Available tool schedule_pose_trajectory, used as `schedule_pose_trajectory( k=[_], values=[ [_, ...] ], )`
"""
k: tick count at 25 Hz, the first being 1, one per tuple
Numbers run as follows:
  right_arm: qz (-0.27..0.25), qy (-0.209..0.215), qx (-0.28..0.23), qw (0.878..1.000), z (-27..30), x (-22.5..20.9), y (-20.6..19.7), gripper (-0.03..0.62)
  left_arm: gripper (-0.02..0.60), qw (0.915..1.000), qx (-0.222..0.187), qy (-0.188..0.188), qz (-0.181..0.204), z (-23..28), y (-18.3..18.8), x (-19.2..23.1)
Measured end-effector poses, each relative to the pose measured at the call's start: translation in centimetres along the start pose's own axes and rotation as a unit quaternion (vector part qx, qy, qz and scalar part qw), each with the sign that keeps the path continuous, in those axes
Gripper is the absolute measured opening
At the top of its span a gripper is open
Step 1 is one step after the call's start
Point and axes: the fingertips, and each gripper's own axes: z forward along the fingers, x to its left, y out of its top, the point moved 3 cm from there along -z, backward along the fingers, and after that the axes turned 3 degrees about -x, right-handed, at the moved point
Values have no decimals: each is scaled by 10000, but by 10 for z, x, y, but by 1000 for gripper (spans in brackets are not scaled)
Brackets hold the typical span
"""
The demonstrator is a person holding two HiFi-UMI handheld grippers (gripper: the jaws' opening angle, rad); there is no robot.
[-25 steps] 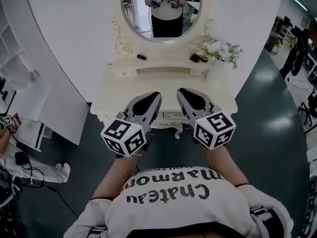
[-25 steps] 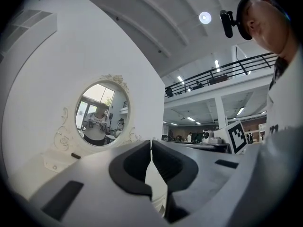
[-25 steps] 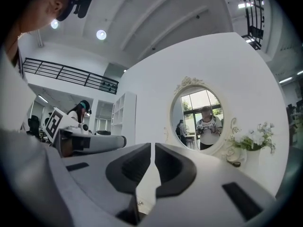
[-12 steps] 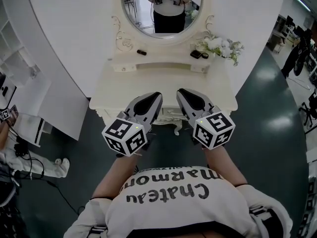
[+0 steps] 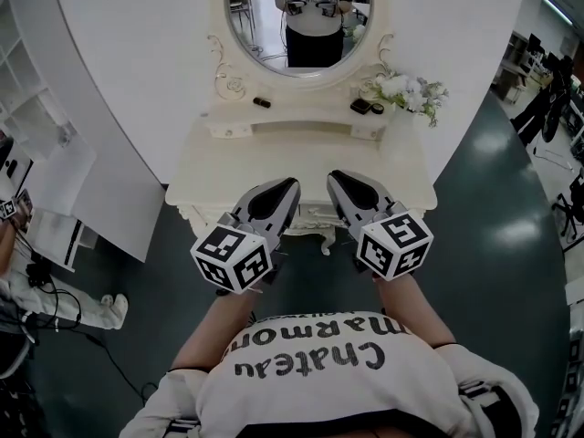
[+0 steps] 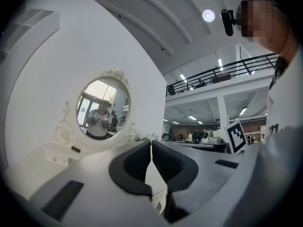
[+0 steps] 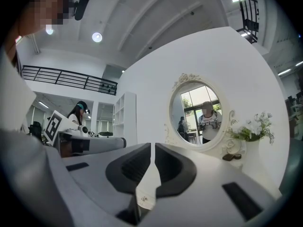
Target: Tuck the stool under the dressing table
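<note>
A cream dressing table with an oval mirror stands against the white wall, straight ahead of me. Under its front edge a carved cream piece with a small leg shows; it could be the stool, mostly hidden by the table and my grippers. My left gripper and right gripper hover side by side over the table's front edge. Both are shut and hold nothing, and both point level at the mirror. In the gripper views the left gripper and the right gripper show their pads together.
White flowers stand at the back right of the tabletop, with small dark items beside them and another at the back left. A white shelf unit stands to the left, with a person's legs and cables on the dark floor.
</note>
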Motion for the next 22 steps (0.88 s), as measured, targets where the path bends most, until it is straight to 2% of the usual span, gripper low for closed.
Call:
schedule_pose_trajectory(
  k=[22],
  values=[
    [45,230,16,9997,13,-5,-2,45,31,9999,-11,158,-34,2,-2,11]
  ],
)
